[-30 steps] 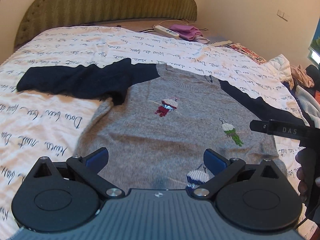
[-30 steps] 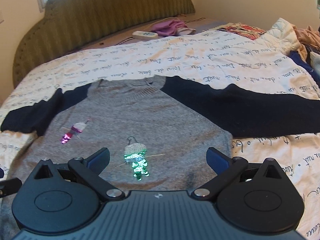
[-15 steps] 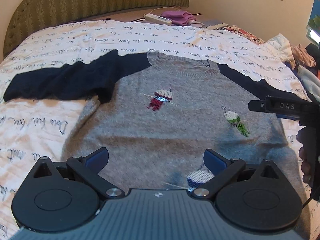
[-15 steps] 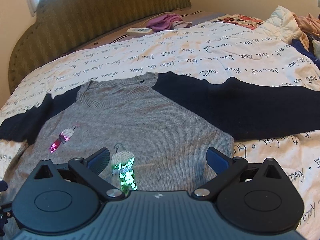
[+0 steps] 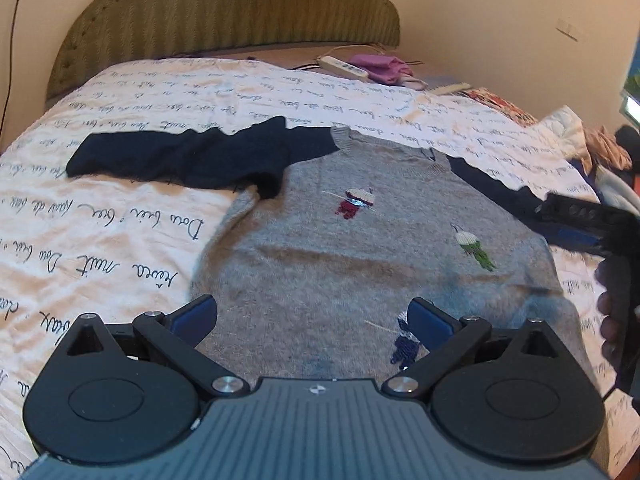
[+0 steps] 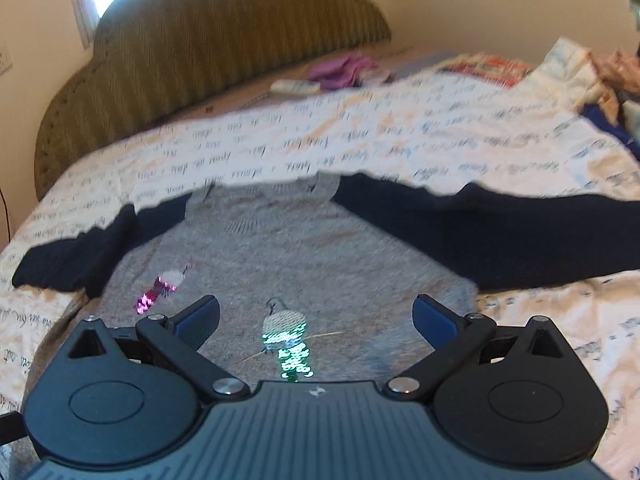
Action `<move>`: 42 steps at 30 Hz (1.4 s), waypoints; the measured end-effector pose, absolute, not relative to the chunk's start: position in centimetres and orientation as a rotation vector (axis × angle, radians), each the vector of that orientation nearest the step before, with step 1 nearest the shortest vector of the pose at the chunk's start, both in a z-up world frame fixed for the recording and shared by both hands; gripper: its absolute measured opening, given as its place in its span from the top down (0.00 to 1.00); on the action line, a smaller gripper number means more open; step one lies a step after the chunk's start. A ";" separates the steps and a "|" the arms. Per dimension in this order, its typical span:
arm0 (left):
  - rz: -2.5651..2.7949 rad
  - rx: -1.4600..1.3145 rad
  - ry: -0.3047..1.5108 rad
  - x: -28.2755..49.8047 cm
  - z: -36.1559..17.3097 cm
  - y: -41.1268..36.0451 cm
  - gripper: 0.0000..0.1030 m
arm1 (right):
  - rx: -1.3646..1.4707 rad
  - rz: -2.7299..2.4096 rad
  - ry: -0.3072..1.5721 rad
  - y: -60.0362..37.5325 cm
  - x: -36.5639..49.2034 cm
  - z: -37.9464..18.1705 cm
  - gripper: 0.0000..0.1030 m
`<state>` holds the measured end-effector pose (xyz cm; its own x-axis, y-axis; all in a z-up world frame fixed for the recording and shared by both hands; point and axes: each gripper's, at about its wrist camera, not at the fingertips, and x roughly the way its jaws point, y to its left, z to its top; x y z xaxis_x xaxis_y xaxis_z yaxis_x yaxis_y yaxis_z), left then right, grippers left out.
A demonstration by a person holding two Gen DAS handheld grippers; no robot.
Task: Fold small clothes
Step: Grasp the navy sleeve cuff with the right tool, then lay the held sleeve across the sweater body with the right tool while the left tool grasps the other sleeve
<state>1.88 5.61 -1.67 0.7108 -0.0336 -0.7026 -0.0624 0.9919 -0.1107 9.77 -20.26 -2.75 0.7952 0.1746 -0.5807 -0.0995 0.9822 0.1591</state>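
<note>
Sweater flat on bed, both grippers over it.
Your left gripper (image 5: 312,316) & right gripper (image 6: 316,316) hang w/ jaws spread wide, holding nothing; grey sweater (image 5: 360,248) lies face-up on the bedspread (image 5: 120,232), navy sleeves (image 6: 500,232) out sideways.

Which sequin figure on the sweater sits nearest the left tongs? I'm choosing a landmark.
The blue figure, low on the sweater beside the left tongs' right finger. The red and green figures lie farther up.
</note>
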 end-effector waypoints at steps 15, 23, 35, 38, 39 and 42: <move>-0.108 -0.084 0.847 10.8 -4.7 -4.3 0.01 | 0.897 -0.088 0.540 -49.7 9.3 -7.7 0.00; -0.171 0.022 0.862 15.8 -5.4 -11.9 0.00 | 1.120 -0.183 0.459 -60.9 13.8 -11.8 0.00; -0.216 0.005 0.890 18.3 -6.9 -13.8 0.02 | 0.938 -0.177 0.450 -60.4 16.4 -12.0 0.65; -0.218 -0.136 0.863 18.6 -6.2 -11.5 0.02 | 0.956 -0.175 0.439 -60.1 16.4 -12.2 0.87; -0.220 -0.200 0.856 18.8 -6.0 -10.6 0.02 | 0.952 -0.170 0.432 -59.8 16.4 -11.9 0.88; -0.210 -0.333 0.815 19.2 -5.5 -8.1 0.02 | 0.906 -0.112 0.401 -57.1 16.5 -9.8 0.88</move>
<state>19.16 -8.15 -5.51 0.6697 -0.3087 -0.6754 0.0558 0.9279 -0.3687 16.55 -57.07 -9.75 0.9201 0.0726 -0.3848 0.2617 0.6170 0.7422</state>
